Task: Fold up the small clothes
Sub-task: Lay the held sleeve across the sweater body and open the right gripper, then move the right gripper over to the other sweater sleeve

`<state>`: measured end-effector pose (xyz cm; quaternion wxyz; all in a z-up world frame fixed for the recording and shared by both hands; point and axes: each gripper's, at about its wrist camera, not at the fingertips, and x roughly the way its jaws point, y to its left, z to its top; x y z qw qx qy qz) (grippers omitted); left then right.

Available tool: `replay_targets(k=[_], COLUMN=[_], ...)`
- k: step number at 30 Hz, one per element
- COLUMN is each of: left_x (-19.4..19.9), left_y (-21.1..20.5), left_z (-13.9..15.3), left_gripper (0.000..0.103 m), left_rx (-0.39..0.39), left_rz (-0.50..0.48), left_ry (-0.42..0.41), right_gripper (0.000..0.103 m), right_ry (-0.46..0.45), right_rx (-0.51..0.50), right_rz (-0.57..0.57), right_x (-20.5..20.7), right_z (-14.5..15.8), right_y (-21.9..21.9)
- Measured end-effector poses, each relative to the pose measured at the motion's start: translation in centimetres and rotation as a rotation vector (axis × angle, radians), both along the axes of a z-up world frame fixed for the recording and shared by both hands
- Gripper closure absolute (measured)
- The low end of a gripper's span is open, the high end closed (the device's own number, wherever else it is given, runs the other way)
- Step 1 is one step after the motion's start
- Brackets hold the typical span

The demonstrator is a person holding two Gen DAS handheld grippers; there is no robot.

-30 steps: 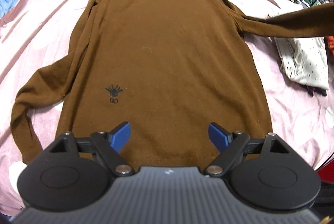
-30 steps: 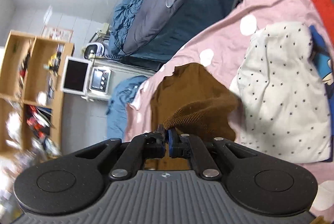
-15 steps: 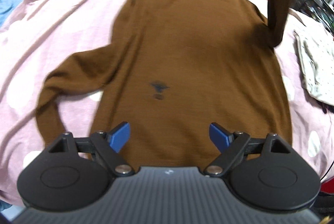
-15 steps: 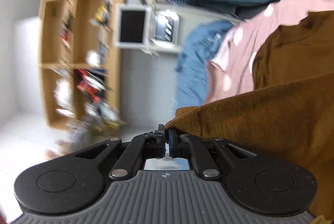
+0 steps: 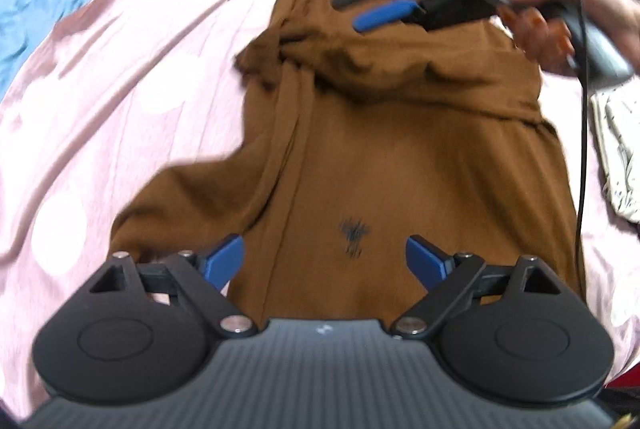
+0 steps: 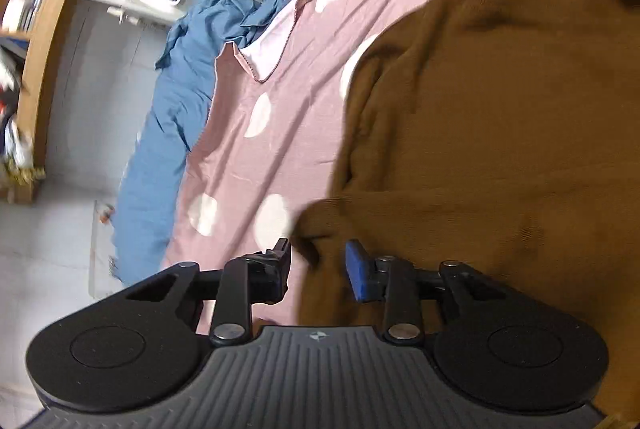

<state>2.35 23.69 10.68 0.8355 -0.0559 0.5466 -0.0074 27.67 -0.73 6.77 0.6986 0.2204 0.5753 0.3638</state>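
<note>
Pink spotted bedding (image 5: 120, 69) covers the bed, and a brown sweater (image 5: 400, 157) lies flat on it directly ahead of the left hand-held gripper (image 5: 324, 257), whose jaws stand wide with nothing between them, hovering over the hem near a small dark logo (image 5: 353, 235). One sleeve (image 5: 392, 69) lies folded across the chest; the other sleeve (image 5: 180, 189) trails out on that gripper's left. The right hand-held gripper (image 6: 318, 265), seen beyond the sweater in the left view, has just been opening its jaws; they now stand partly apart over the cuff end of the folded sleeve, which lies between them without being pinched.

The knit looks soft, light and limp, likely to sag and bunch, so a pinch at a cuff, hem corner or shoulder seam should carry it best. Open bedding lies to the left of the left gripper, giving room to swing the loose sleeve. A dotted white garment (image 5: 616, 149) lies just beside the sweater's right edge, narrowing that side.
</note>
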Motion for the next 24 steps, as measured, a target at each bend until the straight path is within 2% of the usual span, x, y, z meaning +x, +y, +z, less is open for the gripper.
replay_targets(k=[2,3,6,8,9,10,11,14,15,16,18,19,22,23,24], left_x=[0.9,1.4,3.2,4.4,4.9,5.5,6.1,7.2,7.5,7.7,8.0,8.0,7.7,7.5,7.3], left_y=[-0.2,-0.4,-1.2,-2.0,-2.5,-3.0,-3.6,-5.2,-5.7,-6.2,-7.1,-7.4,-7.7,-7.8,-7.9], left_z=[0.2,0.3,0.3,0.2,0.1,0.1,0.1,0.0,0.0,-0.1,-0.3,-0.3,-0.5,-0.6,-0.8], left_gripper=[0.014,0.014,0.014,0.014,0.014,0.014,0.014,0.014,0.014,0.014,0.014,0.014,0.012,0.012,0.012], left_rx=[0.002,0.007,0.023,0.017,0.014,0.010,0.002,-0.019,-0.020,-0.019,-0.019,-0.019,-0.029,-0.029,-0.024], left_rz=[-0.026,-0.040,-0.071,-0.090,-0.101,-0.110,-0.120,-0.154,-0.165,-0.175,-0.190,-0.198,-0.208,-0.212,-0.218], left_ry=[-0.031,-0.038,-0.060,-0.072,-0.073,-0.075,-0.078,-0.081,-0.078,-0.077,-0.072,-0.069,-0.065,-0.060,-0.055], right_gripper=[0.049,0.048,0.048,0.051,0.055,0.061,0.062,0.067,0.070,0.065,0.066,0.071,0.073,0.071,0.058], right_ry=[-0.068,-0.105,-0.169,-0.189,-0.204,-0.202,-0.176,-0.076,-0.085,-0.109,-0.104,-0.079,-0.067,-0.067,-0.069], right_rx=[-0.018,-0.069,-0.355,-0.573,-0.645,-0.678,-0.687,-0.630,-0.638,-0.664,-0.714,-0.741,-0.832,-0.853,-0.881], right_rz=[0.058,0.065,-0.012,-0.079,-0.075,-0.058,-0.040,0.039,0.057,0.060,0.104,0.149,0.241,0.235,0.220], right_x=[0.4,0.8,3.1,4.7,5.2,5.6,5.8,5.8,5.6,5.4,5.1,4.9,3.8,3.6,3.5], right_z=[1.5,2.0,3.0,3.3,3.3,3.0,2.5,0.6,0.1,0.0,-1.0,-1.6,-1.9,-1.7,-1.4], right_y=[-3.1,-4.9,-11.2,-15.2,-16.6,-17.6,-18.4,-18.7,-18.4,-18.0,-17.7,-17.7,-18.9,-20.0,-20.9])
